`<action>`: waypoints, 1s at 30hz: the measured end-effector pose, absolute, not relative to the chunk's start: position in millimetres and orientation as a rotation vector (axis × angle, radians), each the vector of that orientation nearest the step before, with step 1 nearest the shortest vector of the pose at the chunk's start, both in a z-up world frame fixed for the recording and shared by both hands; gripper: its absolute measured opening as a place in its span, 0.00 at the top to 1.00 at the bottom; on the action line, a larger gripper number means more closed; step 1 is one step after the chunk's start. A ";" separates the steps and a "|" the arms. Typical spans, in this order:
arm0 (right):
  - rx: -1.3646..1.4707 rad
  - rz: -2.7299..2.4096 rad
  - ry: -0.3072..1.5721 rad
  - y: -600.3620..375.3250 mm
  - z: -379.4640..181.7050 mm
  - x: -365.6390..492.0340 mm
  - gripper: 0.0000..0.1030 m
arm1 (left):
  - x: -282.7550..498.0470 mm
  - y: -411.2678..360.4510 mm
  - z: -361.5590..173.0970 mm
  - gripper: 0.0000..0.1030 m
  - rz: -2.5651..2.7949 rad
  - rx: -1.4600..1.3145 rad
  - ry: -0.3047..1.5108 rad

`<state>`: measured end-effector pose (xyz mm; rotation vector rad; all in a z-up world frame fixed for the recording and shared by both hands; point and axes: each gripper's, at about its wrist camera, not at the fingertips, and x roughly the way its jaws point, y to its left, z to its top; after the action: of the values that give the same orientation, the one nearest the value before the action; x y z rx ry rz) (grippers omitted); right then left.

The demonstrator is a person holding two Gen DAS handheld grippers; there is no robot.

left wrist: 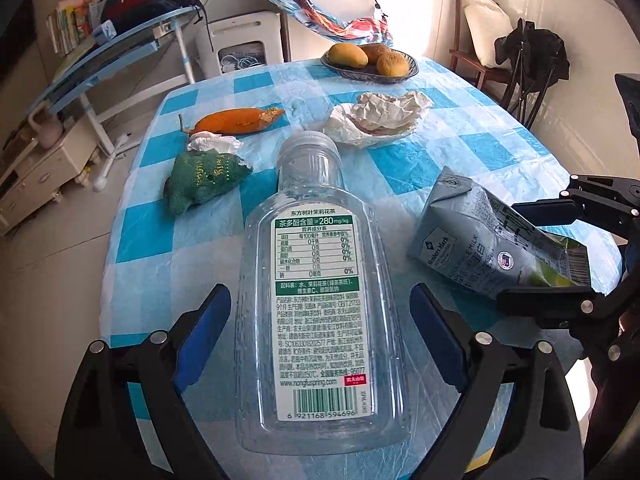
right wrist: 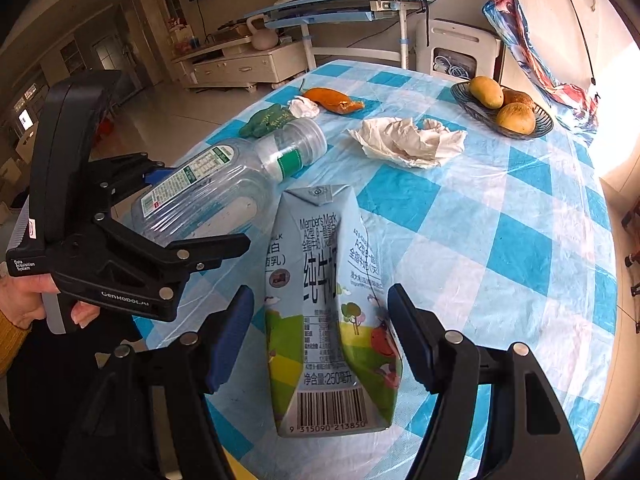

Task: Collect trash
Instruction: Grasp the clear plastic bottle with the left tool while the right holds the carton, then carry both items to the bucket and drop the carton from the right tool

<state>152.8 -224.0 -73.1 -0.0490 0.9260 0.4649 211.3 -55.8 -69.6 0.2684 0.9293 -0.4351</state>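
Note:
An empty clear plastic bottle (left wrist: 316,292) with a green-and-white label lies on the blue-checked tablecloth (left wrist: 460,168), base toward me. My left gripper (left wrist: 320,312) is open, its blue-padded fingers either side of the bottle with gaps. The bottle also shows in the right wrist view (right wrist: 224,180). A crumpled grey milk carton (right wrist: 328,300) lies between the open fingers of my right gripper (right wrist: 320,308), apart from both pads. The carton (left wrist: 492,240) and the right gripper (left wrist: 560,248) also show in the left wrist view. Further back lie crumpled white paper (left wrist: 380,118) and a small tissue (left wrist: 214,142).
An orange sweet potato (left wrist: 236,120) and a green cloth pouch (left wrist: 204,180) lie at the table's left. A dark bowl of fruit (left wrist: 372,62) stands at the far edge. A desk (right wrist: 340,4), a low cabinet (right wrist: 244,64) and a white appliance (right wrist: 456,48) stand beyond the table.

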 end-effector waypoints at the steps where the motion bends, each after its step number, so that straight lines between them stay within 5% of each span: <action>1: -0.053 0.463 0.926 -223.6 -73.3 152.9 0.34 | 211.1 -56.5 -69.6 0.15 -0.433 0.269 0.927; 12: -0.062 0.453 0.945 -223.3 -77.4 154.2 0.36 | 217.6 -48.6 -69.0 0.15 -0.370 0.208 0.912; 18: -0.065 0.451 0.939 -223.6 -78.0 152.9 0.40 | 220.6 -41.8 -71.9 0.46 -0.389 0.146 0.923; 30: 0.071 0.459 0.902 -236.5 -71.0 148.5 0.41 | 197.9 -30.0 -56.0 0.47 -0.374 0.095 0.813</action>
<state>148.5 -236.5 -71.0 0.0709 0.9025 0.4587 197.9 -30.0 -56.0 0.0953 0.8131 -0.3738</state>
